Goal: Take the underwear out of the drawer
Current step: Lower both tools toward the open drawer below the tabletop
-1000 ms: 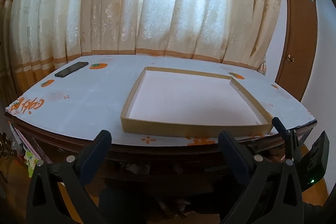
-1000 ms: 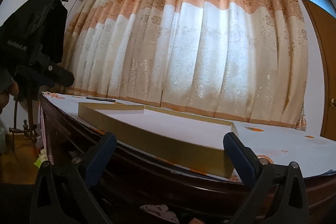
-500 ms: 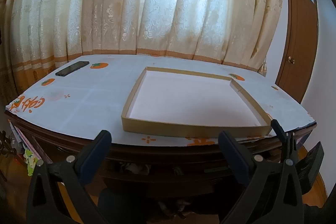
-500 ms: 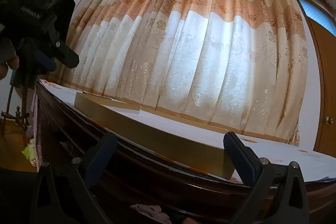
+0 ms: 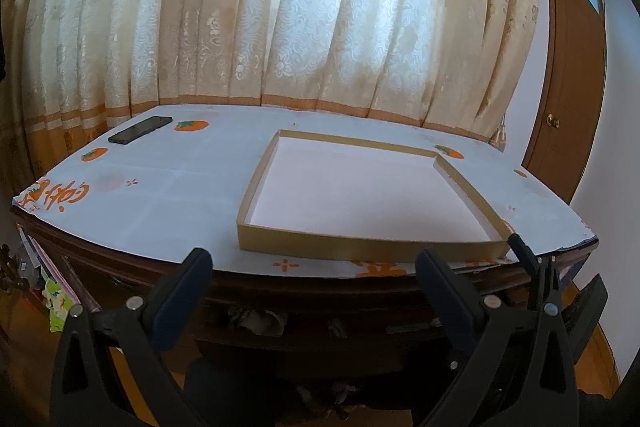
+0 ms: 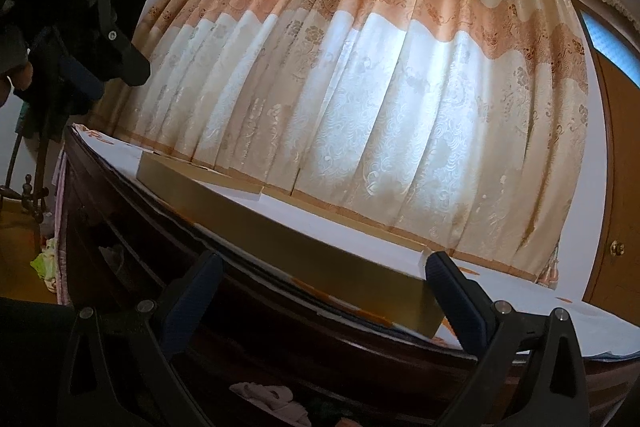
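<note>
Task barely started, nothing extracted yet. My left gripper has its jaws spread wide, nothing between them, hovering in front of the table edge. My right gripper is the same: spread, empty, sitting lower and looking up past the edge from the right side

Underwear is still in the drawer under the tabletop: pale bundled fabric shows in the dark opening in both views, in the left view as a grey-white lump. Drawer looks open, but how far I can't tell, it's dim in there

Left to do, as I judge it: drop into the opening, pinch a piece, lift it out. The shallow cardboard tray on top is empty, likely the drop spot

Clearance: the table edge overhangs the drawer, so entry has to come from below and in front, low angle. Tray's near wall sits close to that edge, watch it on the way up. Phone far left, out of the way. The two grippers are near each other at the right corner, mind a clash
</note>
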`<action>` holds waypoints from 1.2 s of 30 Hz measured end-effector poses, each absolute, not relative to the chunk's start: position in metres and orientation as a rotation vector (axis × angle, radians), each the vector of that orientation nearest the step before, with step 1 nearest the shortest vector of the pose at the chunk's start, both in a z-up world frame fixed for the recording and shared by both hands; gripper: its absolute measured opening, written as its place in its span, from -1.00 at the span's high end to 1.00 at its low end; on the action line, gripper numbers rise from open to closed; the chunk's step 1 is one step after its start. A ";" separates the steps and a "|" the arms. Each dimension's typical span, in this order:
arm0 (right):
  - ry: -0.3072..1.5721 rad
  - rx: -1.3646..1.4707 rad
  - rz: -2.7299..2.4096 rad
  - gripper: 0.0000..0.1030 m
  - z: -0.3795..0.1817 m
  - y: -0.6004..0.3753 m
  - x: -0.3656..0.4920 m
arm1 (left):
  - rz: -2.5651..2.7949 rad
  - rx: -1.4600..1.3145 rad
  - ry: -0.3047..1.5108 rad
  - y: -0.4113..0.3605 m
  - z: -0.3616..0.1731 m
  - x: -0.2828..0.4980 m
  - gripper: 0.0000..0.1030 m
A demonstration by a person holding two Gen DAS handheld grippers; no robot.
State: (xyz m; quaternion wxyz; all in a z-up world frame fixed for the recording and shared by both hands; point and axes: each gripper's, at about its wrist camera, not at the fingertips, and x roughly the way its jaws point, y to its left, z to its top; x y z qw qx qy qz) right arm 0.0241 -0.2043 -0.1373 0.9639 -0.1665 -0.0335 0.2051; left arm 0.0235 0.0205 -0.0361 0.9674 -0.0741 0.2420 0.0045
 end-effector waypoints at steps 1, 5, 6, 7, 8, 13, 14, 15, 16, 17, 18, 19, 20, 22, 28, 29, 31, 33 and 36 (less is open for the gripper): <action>-0.038 -0.337 0.432 -0.99 -0.139 -0.204 0.025 | 0.010 -0.151 0.490 0.021 -0.036 0.023 -1.00; 0.037 -0.384 0.473 -0.99 -0.147 -0.197 0.027 | 0.011 -0.150 0.494 0.021 -0.037 0.019 -1.00; 0.028 -0.385 0.480 -0.99 -0.147 -0.198 0.025 | 0.011 -0.149 0.494 0.020 -0.038 0.019 -1.00; 0.024 -0.378 0.486 -0.99 -0.146 -0.199 0.023 | 0.012 -0.149 0.495 0.020 -0.038 0.017 -1.00; 0.027 -0.369 0.490 -0.99 -0.145 -0.200 0.023 | 0.013 -0.151 0.496 0.020 -0.038 0.018 -1.00; 0.039 -0.330 0.494 -0.99 -0.143 -0.206 0.025 | 0.016 -0.151 0.498 0.020 -0.040 0.017 -1.00; 0.035 -0.330 0.492 -0.99 -0.143 -0.206 0.024 | 0.015 -0.152 0.499 0.021 -0.040 0.017 -1.00; 0.033 -0.331 0.492 -0.99 -0.142 -0.205 0.023 | 0.013 -0.152 0.501 0.021 -0.041 0.017 -1.00; 0.033 -0.331 0.492 -0.99 -0.142 -0.205 0.022 | 0.013 -0.150 0.504 0.021 -0.042 0.017 -1.00; 0.035 -0.332 0.492 -0.99 -0.142 -0.205 0.022 | 0.012 -0.149 0.504 0.021 -0.043 0.016 -1.00; 0.036 -0.333 0.493 -0.99 -0.142 -0.206 0.021 | 0.012 -0.147 0.506 0.021 -0.043 0.015 -1.00; 0.038 -0.336 0.493 -0.99 -0.141 -0.206 0.020 | 0.011 -0.146 0.507 0.021 -0.043 0.015 -1.00; 0.041 -0.338 0.493 -0.99 -0.141 -0.206 0.019 | 0.011 -0.145 0.508 0.021 -0.044 0.015 -1.00; 0.040 -0.333 0.494 -0.99 -0.141 -0.207 0.017 | 0.011 -0.143 0.510 0.020 -0.044 0.015 -1.00; 0.049 -0.328 0.503 -0.99 -0.139 -0.207 0.014 | 0.013 -0.143 0.514 0.021 -0.045 0.014 -1.00; 0.049 -0.330 0.504 -0.99 -0.140 -0.207 0.013 | 0.013 -0.143 0.514 0.020 -0.045 0.014 -1.00; 0.053 -0.335 0.505 -0.99 -0.140 -0.207 0.012 | 0.015 -0.143 0.514 0.021 -0.045 0.014 -1.00; 0.058 -0.336 0.506 -0.99 -0.140 -0.208 0.010 | 0.015 -0.144 0.512 0.022 -0.045 0.014 -1.00; 0.068 -0.328 0.509 -0.99 -0.140 -0.210 0.007 | 0.016 -0.147 0.512 0.023 -0.047 0.013 -1.00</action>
